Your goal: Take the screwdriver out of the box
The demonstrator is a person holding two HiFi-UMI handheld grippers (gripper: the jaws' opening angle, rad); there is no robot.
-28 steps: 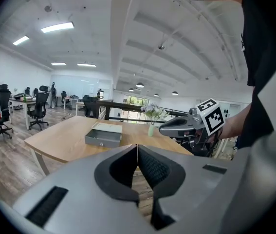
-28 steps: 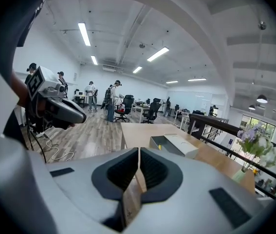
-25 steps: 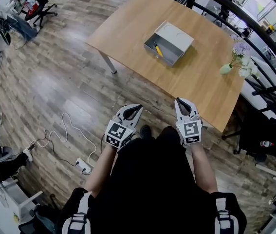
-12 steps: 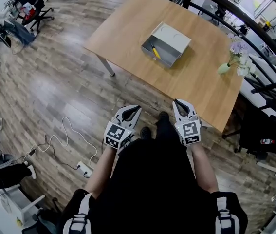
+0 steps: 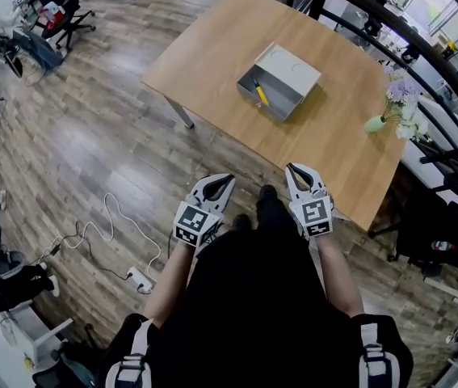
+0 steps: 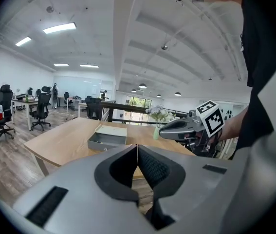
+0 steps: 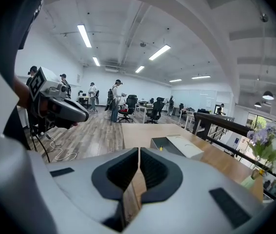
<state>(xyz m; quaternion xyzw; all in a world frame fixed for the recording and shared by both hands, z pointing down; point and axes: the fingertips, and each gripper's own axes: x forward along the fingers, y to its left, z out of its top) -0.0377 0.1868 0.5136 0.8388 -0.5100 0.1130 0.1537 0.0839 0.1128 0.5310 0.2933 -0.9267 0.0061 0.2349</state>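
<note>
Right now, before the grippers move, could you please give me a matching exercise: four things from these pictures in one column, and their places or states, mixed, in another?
Things:
1. screwdriver
2. vase
3. power strip
4. left gripper

Places or states:
a. on the floor
b. inside the open box
c. jaws together, holding nothing
d. on the table, apart from the box

Pairs: 1-b, 2-d, 3-a, 4-c.
</note>
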